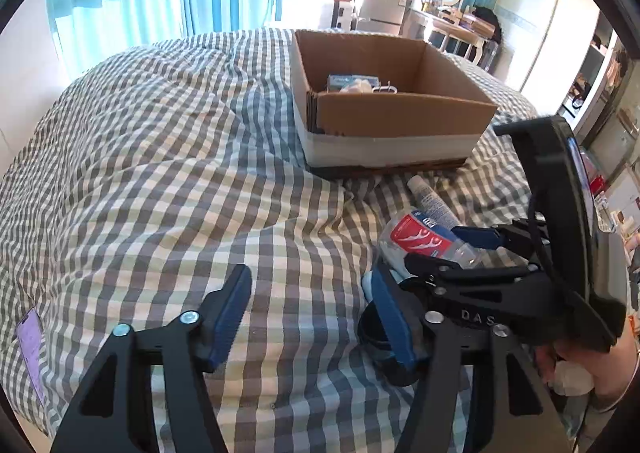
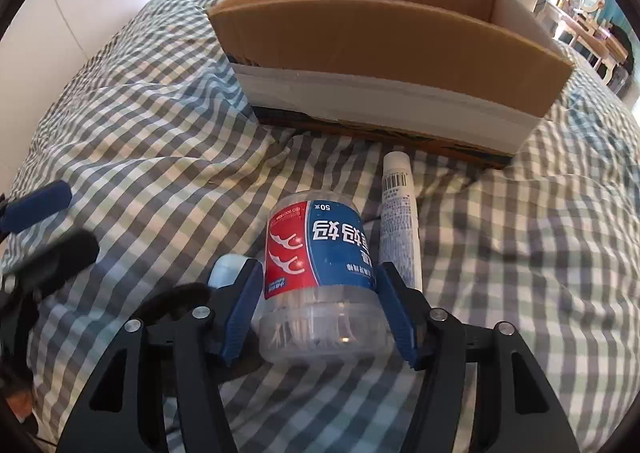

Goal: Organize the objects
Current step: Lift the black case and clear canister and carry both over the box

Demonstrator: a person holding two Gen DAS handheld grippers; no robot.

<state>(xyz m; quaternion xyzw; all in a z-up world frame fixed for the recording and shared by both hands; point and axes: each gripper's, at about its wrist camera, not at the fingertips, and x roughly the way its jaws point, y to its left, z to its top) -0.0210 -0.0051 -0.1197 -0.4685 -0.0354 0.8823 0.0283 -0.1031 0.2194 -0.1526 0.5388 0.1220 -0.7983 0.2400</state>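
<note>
Clear plastic jar [image 2: 320,277] of floss picks lies on the checked quilt [image 2: 140,141], long axis pointing toward the cardboard box [image 2: 384,65] ahead. My right gripper [image 2: 320,313] straddles its lid end, pads seemingly just touching. My left gripper [image 1: 312,317] hangs spread, holding nothing.

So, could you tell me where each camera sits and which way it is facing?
Left wrist: on the left gripper, facing across the checked bed to the cardboard box; shows its open fingers and the right gripper.
Right wrist: on the right gripper, facing the box; its fingers flank the floss-pick jar.
Shared: box, jar, white tube, bed.
</note>
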